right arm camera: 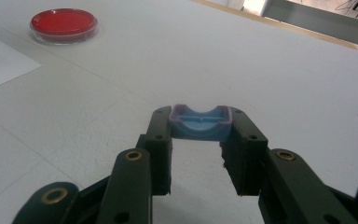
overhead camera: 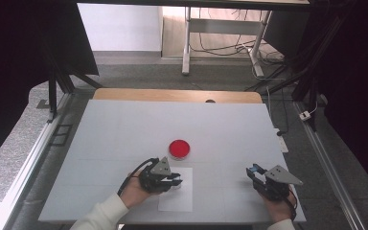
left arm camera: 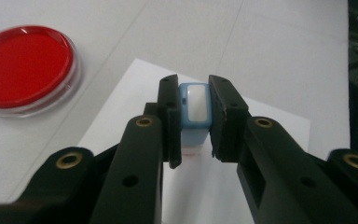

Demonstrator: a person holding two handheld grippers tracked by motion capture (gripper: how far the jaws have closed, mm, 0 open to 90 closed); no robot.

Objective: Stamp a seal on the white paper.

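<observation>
My left gripper point(left arm camera: 194, 85) is shut on a small light-blue block point(left arm camera: 194, 112) with a white face, and its lower end rests on a white paper sheet point(left arm camera: 270, 140). In the high view this gripper point(overhead camera: 177, 181) lies over the sheet point(overhead camera: 176, 199) near the table's front edge. My right gripper point(right arm camera: 200, 116) is shut on a shallow blue cap point(right arm camera: 199, 125) with a pinkish rim, its hollow side up, just above the table. From above, the right gripper point(overhead camera: 255, 171) sits at the front right with the cap point(overhead camera: 253, 168) at its tip. A red round dish point(overhead camera: 179, 149) lies behind the sheet.
The white tabletop point(overhead camera: 124, 129) stretches wide around both hands, with a wooden strip point(overhead camera: 172, 95) along its far edge. The red dish point(left arm camera: 23, 65) lies to the left of the left jaws, and far to the left in the right gripper view point(right arm camera: 64, 22).
</observation>
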